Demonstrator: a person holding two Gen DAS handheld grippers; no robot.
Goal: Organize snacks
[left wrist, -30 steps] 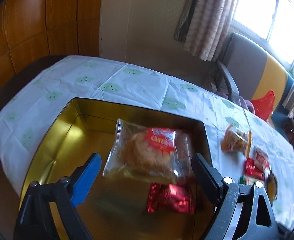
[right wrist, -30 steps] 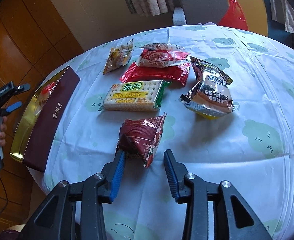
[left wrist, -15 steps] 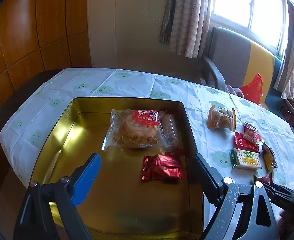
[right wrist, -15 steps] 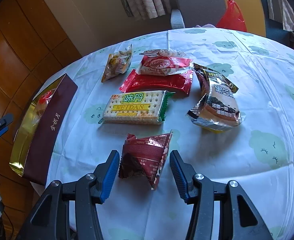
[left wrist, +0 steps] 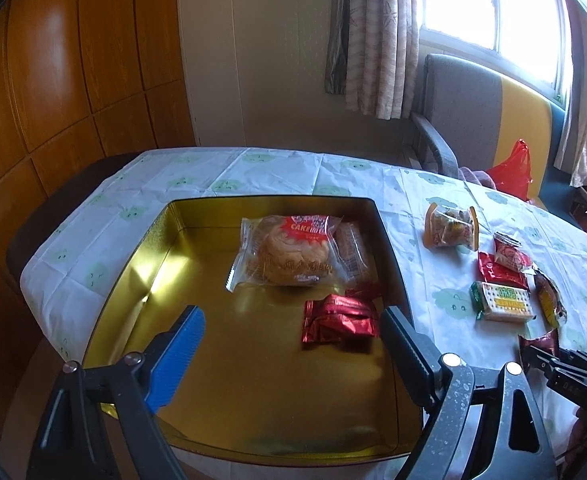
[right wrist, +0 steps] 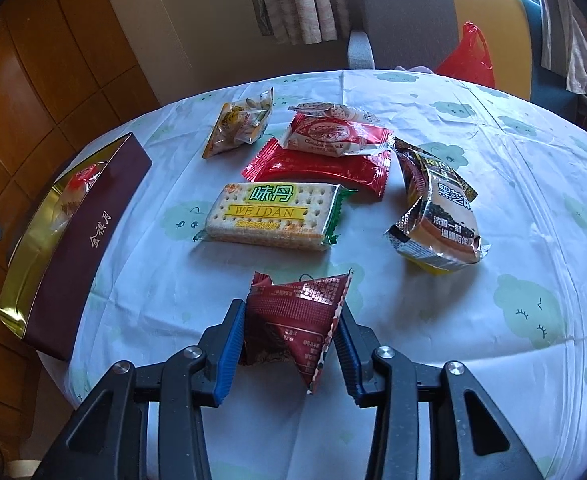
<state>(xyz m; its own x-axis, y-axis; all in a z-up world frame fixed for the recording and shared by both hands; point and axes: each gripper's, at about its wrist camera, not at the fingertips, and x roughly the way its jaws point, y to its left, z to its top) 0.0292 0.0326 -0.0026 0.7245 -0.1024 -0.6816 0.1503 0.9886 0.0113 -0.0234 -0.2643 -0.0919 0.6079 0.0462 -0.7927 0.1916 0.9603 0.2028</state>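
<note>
My right gripper [right wrist: 290,312] has its blue pads against both sides of a dark red triangular snack packet [right wrist: 297,320] lying on the tablecloth, and its jaws are closing on it. My left gripper [left wrist: 292,314] hovers over the near half of the open gold tin [left wrist: 165,280]; it is wide open, narrowing slightly, with nothing between its fingers. Inside the tin lie a clear-wrapped cake [left wrist: 289,256], a red foil packet [left wrist: 341,318] and another wrapped snack half hidden behind the cake. The tin's maroon side [right wrist: 89,240] shows at the left of the right wrist view.
Loose on the cloth beyond the held packet: a WEIDAN cracker pack [right wrist: 269,216], a long red packet [right wrist: 321,164], a chocolate roll pack [right wrist: 329,136], a yellow nut bag [right wrist: 241,128] and a black sesame packet [right wrist: 437,220]. A chair with a red plastic bag [right wrist: 469,60] stands behind the table.
The left gripper has drawn back from the tin, so more of the table shows. The right gripper slid forward around the dark red packet and its jaws came in onto it.
</note>
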